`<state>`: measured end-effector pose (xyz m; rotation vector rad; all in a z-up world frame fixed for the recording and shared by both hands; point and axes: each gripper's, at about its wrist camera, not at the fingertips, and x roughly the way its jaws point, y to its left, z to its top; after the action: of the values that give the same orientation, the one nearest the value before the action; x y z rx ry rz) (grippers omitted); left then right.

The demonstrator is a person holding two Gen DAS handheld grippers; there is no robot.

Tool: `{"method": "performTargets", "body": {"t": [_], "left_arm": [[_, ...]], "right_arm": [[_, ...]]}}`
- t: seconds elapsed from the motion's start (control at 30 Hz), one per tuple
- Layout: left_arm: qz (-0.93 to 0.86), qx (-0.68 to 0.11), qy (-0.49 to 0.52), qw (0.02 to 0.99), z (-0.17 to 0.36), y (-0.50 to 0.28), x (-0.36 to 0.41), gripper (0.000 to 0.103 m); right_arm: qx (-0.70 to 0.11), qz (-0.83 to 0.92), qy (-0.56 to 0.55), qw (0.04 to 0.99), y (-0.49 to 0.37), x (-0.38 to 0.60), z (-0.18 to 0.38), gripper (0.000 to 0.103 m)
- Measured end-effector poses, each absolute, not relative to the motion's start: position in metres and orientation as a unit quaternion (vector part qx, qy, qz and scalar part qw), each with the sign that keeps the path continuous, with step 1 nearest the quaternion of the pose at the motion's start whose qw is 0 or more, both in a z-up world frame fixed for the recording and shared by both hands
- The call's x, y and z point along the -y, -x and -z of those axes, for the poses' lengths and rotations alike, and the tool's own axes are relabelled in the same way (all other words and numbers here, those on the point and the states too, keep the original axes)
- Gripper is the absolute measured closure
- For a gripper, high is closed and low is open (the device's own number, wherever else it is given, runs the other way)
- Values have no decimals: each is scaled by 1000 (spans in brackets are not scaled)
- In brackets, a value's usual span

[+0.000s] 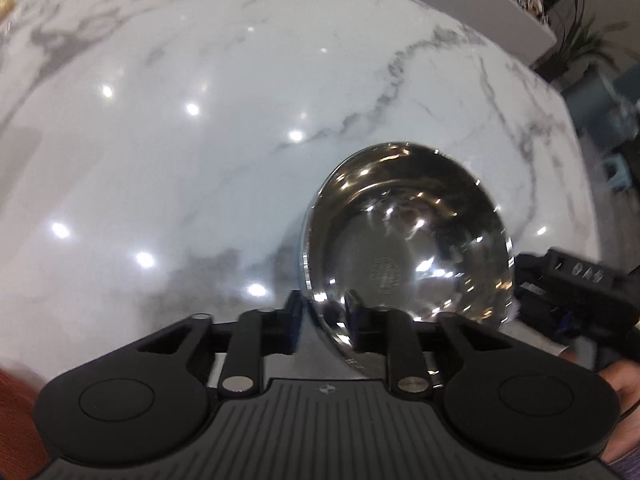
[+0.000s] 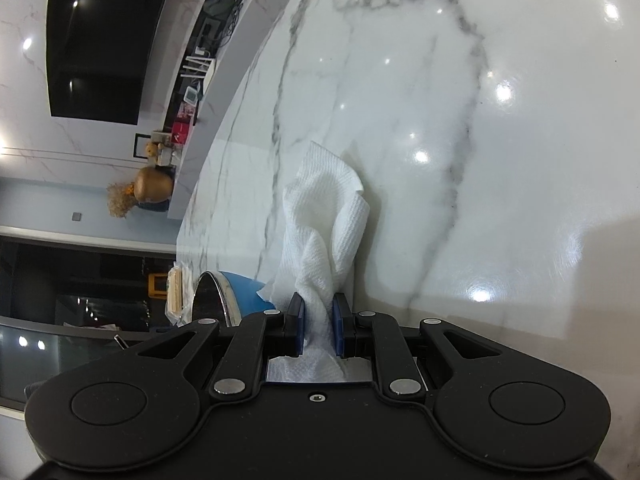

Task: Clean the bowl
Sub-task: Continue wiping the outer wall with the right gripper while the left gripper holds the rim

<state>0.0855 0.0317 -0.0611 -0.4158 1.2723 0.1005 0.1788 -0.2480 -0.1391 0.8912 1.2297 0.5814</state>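
A steel bowl [image 1: 408,240] with a blue outside is tipped up on its edge over the marble counter [image 1: 200,160]. My left gripper [image 1: 324,312] is shut on its near rim, one finger outside the wall and one inside. In the right wrist view the bowl [image 2: 236,292] shows at the lower left, rim toward the camera. My right gripper [image 2: 318,308] is shut on a crumpled white paper towel [image 2: 324,208], which sticks out forward from the blue pads, beside the bowl. The right gripper [image 1: 576,280] also shows at the right edge of the left wrist view, close to the bowl's rim.
The counter's edge [image 2: 224,128] curves along the left of the right wrist view; past it stand a shelf with small items and a golden vase [image 2: 154,186]. A potted plant [image 1: 580,40] stands beyond the counter's far right corner. A hand [image 1: 624,384] holds the right gripper.
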Motion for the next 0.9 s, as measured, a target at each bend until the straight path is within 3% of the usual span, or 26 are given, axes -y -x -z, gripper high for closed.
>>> {"method": "performTargets", "body": {"t": [0.43, 0.9], "left_arm": [[-47, -585, 157, 794, 55, -98, -53, 92], [-43, -576, 145, 804, 56, -105, -52, 92]], "right_arm": [[-496, -327, -461, 659, -182, 251, 122, 89], [-554, -279, -406, 670, -184, 239, 137, 89]]}}
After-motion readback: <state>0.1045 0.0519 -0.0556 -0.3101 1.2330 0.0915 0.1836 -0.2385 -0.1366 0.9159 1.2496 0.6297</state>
